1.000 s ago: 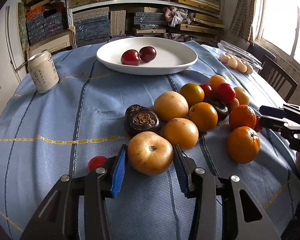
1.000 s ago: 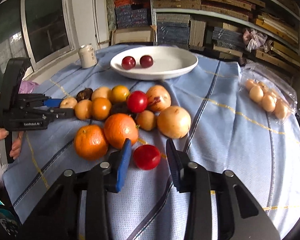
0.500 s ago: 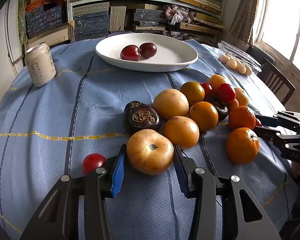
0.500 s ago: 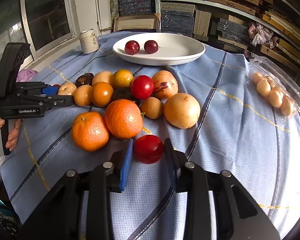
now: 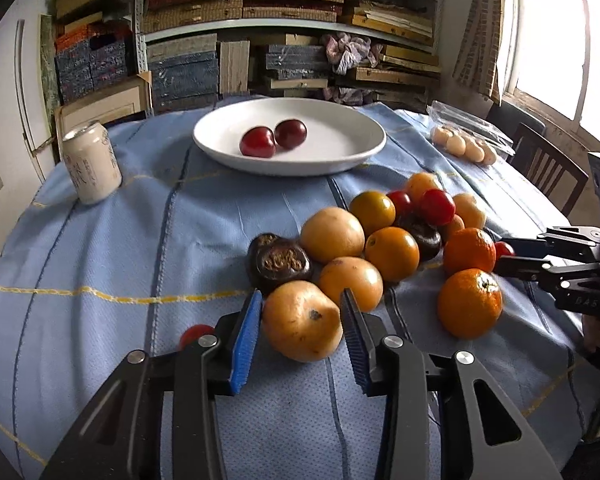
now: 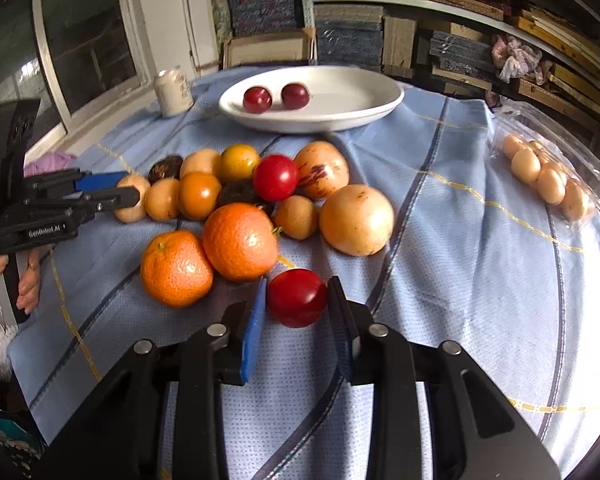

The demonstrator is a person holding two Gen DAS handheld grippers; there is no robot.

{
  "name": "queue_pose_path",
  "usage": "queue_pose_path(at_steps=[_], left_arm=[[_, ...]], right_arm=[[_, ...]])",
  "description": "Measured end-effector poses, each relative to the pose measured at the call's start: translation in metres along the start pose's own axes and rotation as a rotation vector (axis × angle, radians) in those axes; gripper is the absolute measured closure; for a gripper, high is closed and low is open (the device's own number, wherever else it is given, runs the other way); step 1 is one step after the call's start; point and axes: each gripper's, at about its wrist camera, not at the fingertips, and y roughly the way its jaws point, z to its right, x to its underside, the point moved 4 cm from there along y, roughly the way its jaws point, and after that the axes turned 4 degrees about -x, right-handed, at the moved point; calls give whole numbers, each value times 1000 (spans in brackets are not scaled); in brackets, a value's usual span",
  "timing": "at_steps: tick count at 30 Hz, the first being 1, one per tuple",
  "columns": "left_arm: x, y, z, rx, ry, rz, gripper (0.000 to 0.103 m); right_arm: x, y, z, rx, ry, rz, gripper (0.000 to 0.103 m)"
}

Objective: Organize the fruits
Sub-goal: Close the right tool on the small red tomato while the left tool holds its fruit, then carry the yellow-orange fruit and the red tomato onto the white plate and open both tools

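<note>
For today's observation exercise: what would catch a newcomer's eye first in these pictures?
The pile of fruit mid-table. Each gripper has one piece between its pads: the left gripper, closing, a tan fruit; the right gripper, shut, a red fruit. Behind, a white plate holds two more red ones.

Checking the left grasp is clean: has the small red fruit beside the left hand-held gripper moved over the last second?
Cannot tell. The small red fruit now sits partly hidden behind the gripper's finger, but the view itself shifted against the yellow cloth stripe.
</note>
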Motion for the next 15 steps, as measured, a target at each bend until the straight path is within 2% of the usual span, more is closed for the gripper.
queue_pose_path(at_steps=[5,10,15], left_arm=[[-8,-10,-9,-10,-35,28,63],[-5,-9,-10,-29,-33,22,63],[-1,-13,-7,-22,-20,20,63]], right_arm=[[-6,-14,9,3,34,42,73],[-11,-30,13,15,41,85,73],[-6,-31,15,11,53,82,73]])
